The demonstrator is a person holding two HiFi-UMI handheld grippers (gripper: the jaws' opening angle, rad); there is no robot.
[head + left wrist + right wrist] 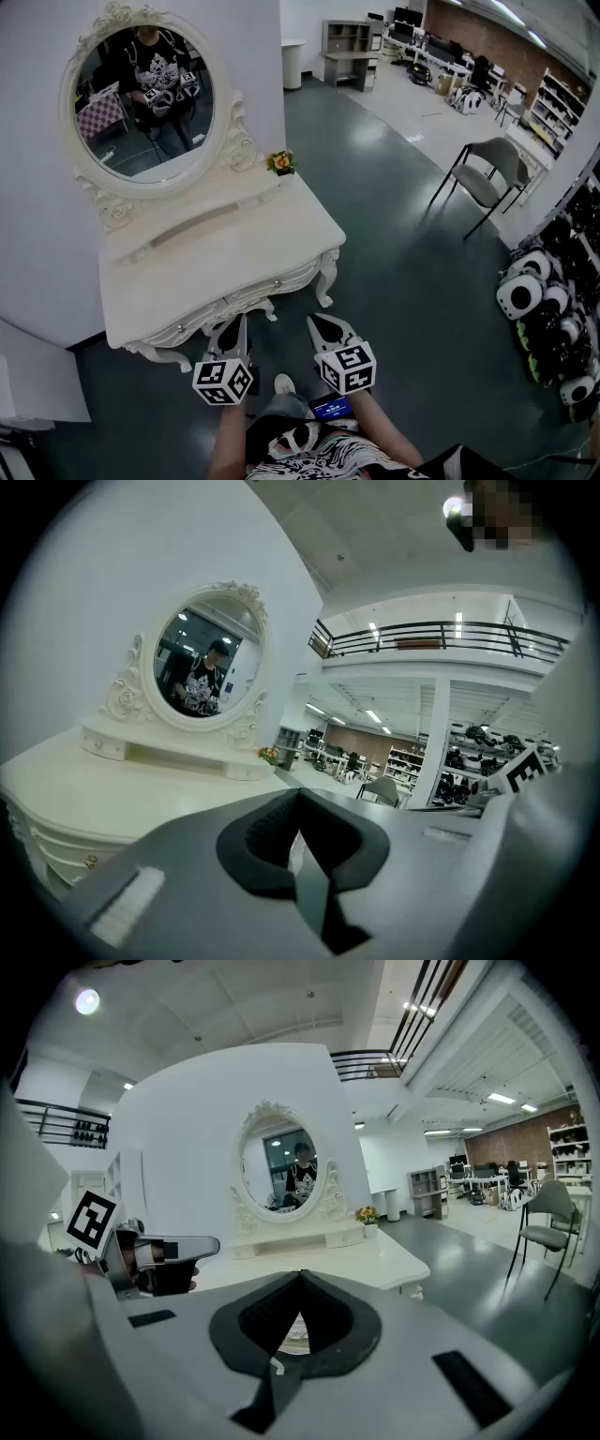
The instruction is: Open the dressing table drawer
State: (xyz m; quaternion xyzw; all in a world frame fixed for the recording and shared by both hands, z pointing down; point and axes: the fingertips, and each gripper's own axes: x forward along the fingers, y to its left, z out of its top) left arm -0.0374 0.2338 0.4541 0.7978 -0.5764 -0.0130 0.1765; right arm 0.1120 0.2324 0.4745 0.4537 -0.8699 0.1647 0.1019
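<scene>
With the left hand-held gripper and right hand-held gripper closed and empty, the rigid drawer should slide lightly when pinched by its small knob.

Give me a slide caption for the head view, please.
The left gripper and right gripper, both shut, poised before the white dressing table, its drawer closed, oval mirror above.

Dressing table: flower pot, back corner.

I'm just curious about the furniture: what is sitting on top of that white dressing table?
An oval mirror in a carved frame and a small flower pot at its back corner. The drawer below is shut, its contents hidden.
</scene>
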